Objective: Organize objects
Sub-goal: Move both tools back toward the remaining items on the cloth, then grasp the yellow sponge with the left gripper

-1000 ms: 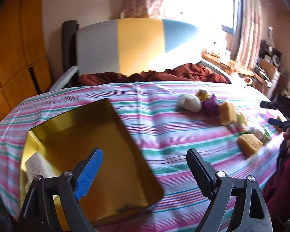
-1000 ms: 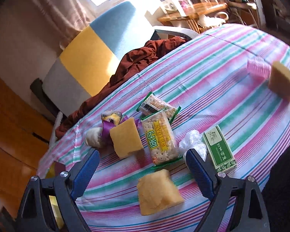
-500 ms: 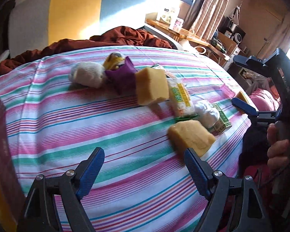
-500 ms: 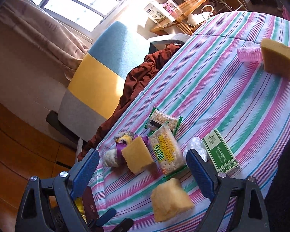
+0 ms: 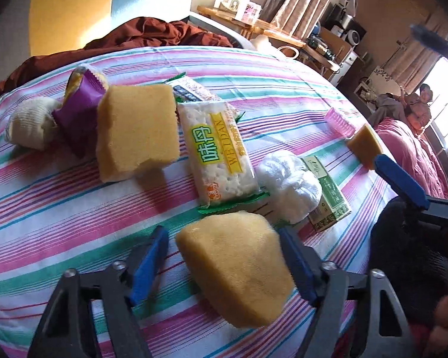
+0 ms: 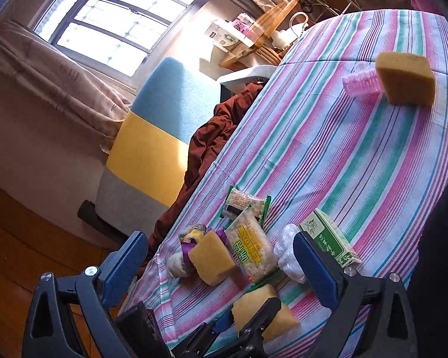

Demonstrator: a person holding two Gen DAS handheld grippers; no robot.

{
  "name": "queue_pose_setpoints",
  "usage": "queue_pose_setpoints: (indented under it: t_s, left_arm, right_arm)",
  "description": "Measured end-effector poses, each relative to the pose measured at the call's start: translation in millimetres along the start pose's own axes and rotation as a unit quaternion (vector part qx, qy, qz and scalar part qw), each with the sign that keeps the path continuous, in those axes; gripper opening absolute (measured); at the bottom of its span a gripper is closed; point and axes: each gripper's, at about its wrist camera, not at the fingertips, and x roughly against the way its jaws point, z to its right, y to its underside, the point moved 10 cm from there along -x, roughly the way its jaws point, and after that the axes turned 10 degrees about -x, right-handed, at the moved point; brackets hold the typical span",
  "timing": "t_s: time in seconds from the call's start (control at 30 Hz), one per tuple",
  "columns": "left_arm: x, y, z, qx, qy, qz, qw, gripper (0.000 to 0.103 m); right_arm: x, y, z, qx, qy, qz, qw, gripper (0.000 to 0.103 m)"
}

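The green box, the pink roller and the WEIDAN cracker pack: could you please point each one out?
green box (image 5: 328,192): left wrist view, middle of its top face.
pink roller (image 6: 362,82): right wrist view, middle of its ribbed side.
WEIDAN cracker pack (image 5: 219,152): left wrist view, on the printed label.

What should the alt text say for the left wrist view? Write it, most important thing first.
The left tool is closing around a yellow sponge on a striped tablecloth, its right pad touching and its left pad apart. Beyond lie a cracker packet, a second sponge and a green box.
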Motion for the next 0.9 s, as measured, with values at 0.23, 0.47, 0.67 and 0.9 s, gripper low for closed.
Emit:
queue_pose_setpoints:
  t_s: [0.23,0.47,0.67,0.9]
  left_arm:
    - [30,23,-18,0.007,0.034,0.032,0.9989,0.053]
    - [63,62,-52,0.045,0.037,0.011,0.9983,0.053]
    - [75,72,-74,0.078,0.023,0.007,0.9967,0.063]
    - [77,70,-79,0.113,-0.023,-0.001,0.9933,0.081]
  right_arm:
    - [-11,8,7,-0.002,0.021,-0.028,0.999,0.1]
    - [-21,19,6,0.02,0.042,-0.057,0.997,0.1]
    - [-27,25,9,0.034,0.069,-0.068,0.995,0.1]
    - [-26,25,9,0.042,0.077,-0.066,0.994,0.1]
